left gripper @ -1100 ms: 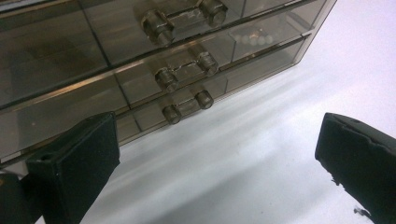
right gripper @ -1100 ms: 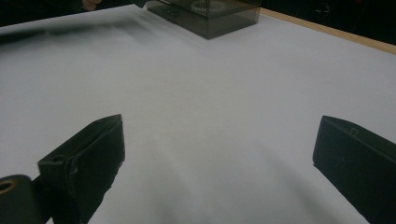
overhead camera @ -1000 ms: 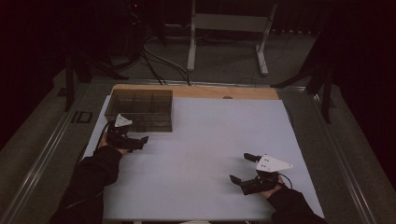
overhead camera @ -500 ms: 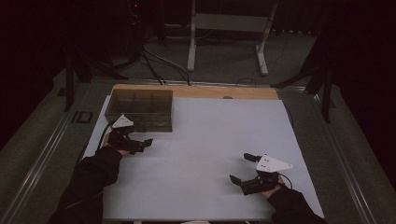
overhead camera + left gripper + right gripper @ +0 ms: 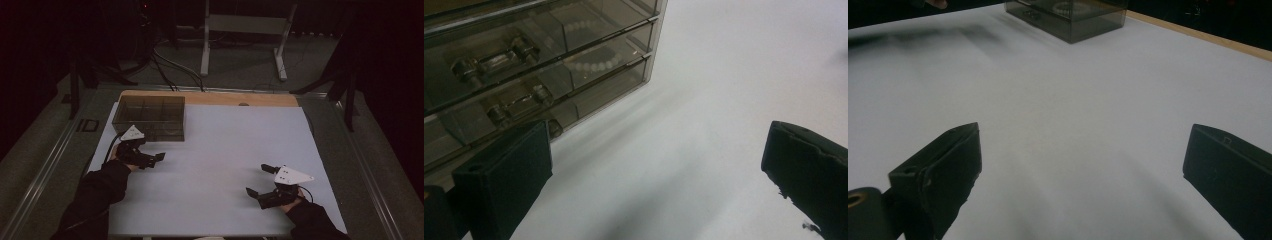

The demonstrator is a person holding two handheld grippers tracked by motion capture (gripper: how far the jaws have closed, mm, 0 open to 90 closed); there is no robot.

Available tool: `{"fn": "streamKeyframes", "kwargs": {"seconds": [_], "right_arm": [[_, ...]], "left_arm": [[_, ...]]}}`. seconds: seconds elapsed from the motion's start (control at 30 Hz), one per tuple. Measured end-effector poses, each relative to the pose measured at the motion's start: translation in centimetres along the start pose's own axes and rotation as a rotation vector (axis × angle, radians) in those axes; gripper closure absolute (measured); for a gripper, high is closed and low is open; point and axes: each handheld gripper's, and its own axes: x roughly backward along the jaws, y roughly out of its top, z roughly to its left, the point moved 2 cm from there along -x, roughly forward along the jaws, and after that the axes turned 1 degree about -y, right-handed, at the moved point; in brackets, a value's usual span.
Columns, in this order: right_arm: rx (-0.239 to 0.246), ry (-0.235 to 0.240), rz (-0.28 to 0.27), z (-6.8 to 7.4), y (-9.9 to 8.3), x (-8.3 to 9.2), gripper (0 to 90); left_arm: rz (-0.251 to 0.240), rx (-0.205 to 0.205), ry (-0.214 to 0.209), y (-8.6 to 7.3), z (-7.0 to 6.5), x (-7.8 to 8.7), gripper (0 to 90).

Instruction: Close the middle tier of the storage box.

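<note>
A smoked clear drawer box (image 5: 149,117) stands at the table's back left. In the left gripper view its stacked drawers (image 5: 539,65) show metal handles, and white beads (image 5: 594,65) lie inside one drawer. My left gripper (image 5: 150,159) hovers just in front of the box, open and empty, its jaws (image 5: 656,175) set wide apart over the white surface. My right gripper (image 5: 260,180) rests near the front right, also open with nothing between its jaws (image 5: 1083,180). The box (image 5: 1068,12) sits far off in the right gripper view.
A white sheet (image 5: 225,150) covers the table, with a wooden strip (image 5: 210,98) along the back edge. Cables and a metal stand (image 5: 240,30) sit on the dark floor behind. Metal rails run along both table sides.
My left gripper has drifted slightly to the right, along the front of the box. The right gripper has stayed put.
</note>
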Motion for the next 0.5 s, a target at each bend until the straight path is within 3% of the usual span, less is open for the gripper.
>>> {"fn": "streamKeyframes", "kwargs": {"seconds": [0.5], "right_arm": [[-0.002, 0.0, -0.001, 0.0, 0.0, 0.0, 2.2]], "left_arm": [[-0.029, -0.016, -0.017, -0.9, -1.2, 1.6, 1.4]]}}
